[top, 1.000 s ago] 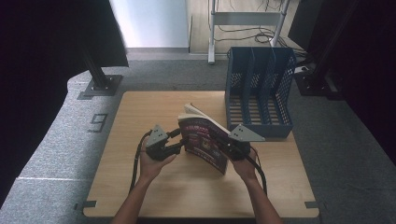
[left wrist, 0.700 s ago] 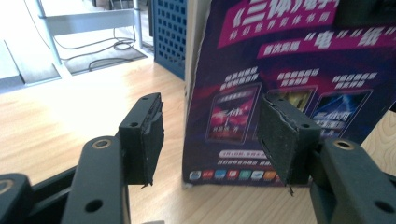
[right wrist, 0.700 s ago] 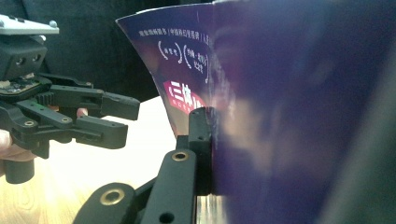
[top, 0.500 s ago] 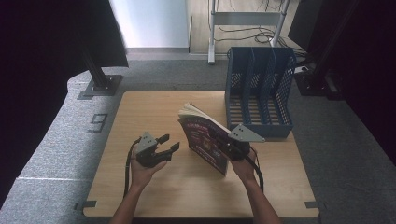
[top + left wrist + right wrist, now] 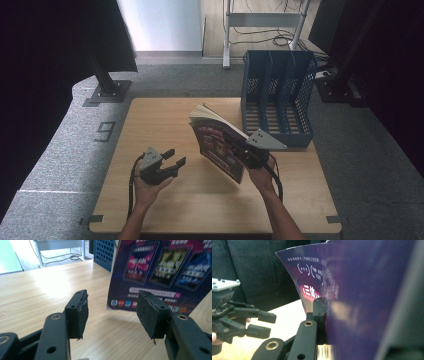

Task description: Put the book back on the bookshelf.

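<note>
Book held on edge by the right gripper (image 5: 239, 149); left gripper (image 5: 172, 158) released.

The right gripper's jaws are clamped on the purple glossy-covered paperback book (image 5: 220, 145), which stands tilted on the light wooden table (image 5: 165, 115), just in front of the blue mesh plastic file rack (image 5: 277, 95). The left gripper, jaws spread and empty, hangs apart from the book on the side away from the rack. Judged step: transfer to the rack; next, lift and align the book with a slot.
</note>
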{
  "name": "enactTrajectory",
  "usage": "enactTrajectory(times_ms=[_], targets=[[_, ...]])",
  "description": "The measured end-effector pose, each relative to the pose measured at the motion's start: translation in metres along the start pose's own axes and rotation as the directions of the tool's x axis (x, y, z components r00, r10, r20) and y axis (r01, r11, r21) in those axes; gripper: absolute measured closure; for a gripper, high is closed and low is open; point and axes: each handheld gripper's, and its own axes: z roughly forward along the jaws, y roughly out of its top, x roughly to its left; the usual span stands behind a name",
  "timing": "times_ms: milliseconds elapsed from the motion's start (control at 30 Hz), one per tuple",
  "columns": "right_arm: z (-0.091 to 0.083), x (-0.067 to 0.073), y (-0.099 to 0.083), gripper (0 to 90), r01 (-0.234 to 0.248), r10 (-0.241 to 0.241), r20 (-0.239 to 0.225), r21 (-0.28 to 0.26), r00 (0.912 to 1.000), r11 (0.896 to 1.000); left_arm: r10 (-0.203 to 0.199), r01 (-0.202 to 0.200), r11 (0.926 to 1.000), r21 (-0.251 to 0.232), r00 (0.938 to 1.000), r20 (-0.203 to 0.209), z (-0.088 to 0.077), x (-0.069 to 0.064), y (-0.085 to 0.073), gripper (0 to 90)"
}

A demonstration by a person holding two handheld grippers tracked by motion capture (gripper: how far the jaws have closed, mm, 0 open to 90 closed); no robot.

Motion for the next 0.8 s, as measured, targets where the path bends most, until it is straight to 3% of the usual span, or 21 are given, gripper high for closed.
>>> enactTrajectory(times_ms=[300,800], targets=[[0.000,-0.011,0.003,81.8,-0.048,0.048,0.052,0.002,0.9975,0.999,-0.002,0.001,0.9998,0.018,0.9998,0.020,0.003,-0.001,-0.001,42.5],[-0.010,-0.017,0.025,81.8,-0.049,0.052,0.073,-0.045,0.9960,0.998,-0.012,0.011,0.9991,0.041,0.9995,0.031,0.007,0.002,-0.002,43.0]])
